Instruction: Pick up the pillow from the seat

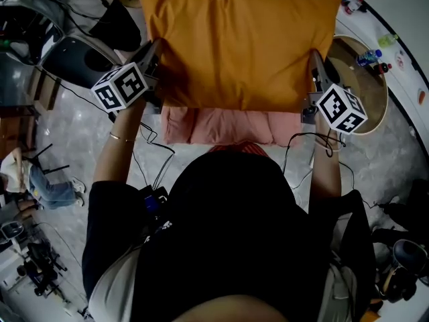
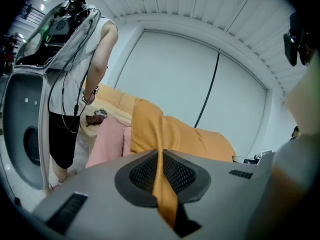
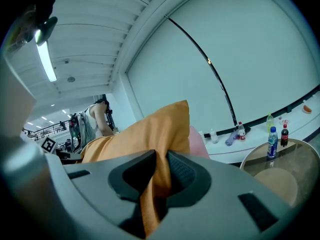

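**Pillow slung crosswise between two pinched ends**

The left gripper [image 2: 161, 170] has its jaws nearly together, and the dark ribbed pads [image 2: 141, 174] pinch a thin fold of orange fabric that runs up between them. The right gripper [image 3: 159, 180] is clamped in the same way, but on a thicker bunch of the same cloth, so its jaws stand a little wider. Both folds belong to the orange pillow [image 1: 240, 44], which spreads away from the fingers in front of the person.

The relation that matters is this: the pillow's long axis runs side to side across the person's front. Each gripper holds one short end near its lower corner, the left at the left end and the right at the right. Neither hand is nearer. The load hangs between them, and the two sit about level in the head view.

The pillow's near edge overlaps a pink cushion [image 1: 221, 126] lying beneath it. Whether they touch I cannot tell, though the pillow looks raised off it. The seat itself is hidden under both.

Judging from this, the lift calls for both hands to rise together at the same spacing. If one leads, the pillow tilts and the thin left pinch may slip. A round table [image 1: 367, 96] with bottles [image 1: 369, 57] stands to the right, apart from the pillow.
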`<state>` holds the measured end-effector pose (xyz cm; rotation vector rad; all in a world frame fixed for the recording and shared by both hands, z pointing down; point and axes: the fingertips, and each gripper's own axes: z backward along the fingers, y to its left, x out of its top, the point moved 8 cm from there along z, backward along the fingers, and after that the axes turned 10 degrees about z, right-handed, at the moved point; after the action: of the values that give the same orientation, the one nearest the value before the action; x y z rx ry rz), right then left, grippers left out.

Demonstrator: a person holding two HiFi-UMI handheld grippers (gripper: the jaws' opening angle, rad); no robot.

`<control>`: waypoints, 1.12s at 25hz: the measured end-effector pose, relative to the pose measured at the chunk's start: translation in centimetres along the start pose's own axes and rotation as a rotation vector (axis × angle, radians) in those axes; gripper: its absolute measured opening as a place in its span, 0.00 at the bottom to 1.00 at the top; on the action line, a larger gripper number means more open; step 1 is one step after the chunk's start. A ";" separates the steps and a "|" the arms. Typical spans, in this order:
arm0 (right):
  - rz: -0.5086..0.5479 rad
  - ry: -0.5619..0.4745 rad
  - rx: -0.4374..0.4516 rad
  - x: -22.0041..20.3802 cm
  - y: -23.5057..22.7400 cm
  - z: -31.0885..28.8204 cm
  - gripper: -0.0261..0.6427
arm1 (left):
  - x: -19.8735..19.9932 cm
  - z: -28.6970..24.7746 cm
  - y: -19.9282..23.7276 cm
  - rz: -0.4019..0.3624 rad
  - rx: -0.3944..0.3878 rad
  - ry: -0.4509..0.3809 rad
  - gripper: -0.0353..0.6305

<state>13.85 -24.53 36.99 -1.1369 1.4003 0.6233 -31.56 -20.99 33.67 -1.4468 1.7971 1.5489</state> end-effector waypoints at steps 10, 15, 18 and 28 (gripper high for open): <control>0.045 -0.046 -0.004 2.4 0.7 -0.2 0.17 | 1.4 0.2 -0.4 0.048 -0.063 -0.058 0.10; 0.052 -0.067 0.010 4.1 0.5 0.3 0.16 | 2.3 0.4 -1.7 0.033 -0.064 -0.125 0.10; 0.061 -0.078 0.014 5.0 0.3 0.1 0.16 | 2.6 0.3 -2.1 0.048 -0.077 -0.138 0.10; 0.094 -0.169 0.046 9.2 0.5 1.7 0.16 | 5.0 2.4 -5.6 0.020 -0.107 -0.231 0.10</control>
<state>15.45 -25.37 27.78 -0.9642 1.3219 0.7335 -29.65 -20.43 26.07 -1.2400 1.6216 1.7660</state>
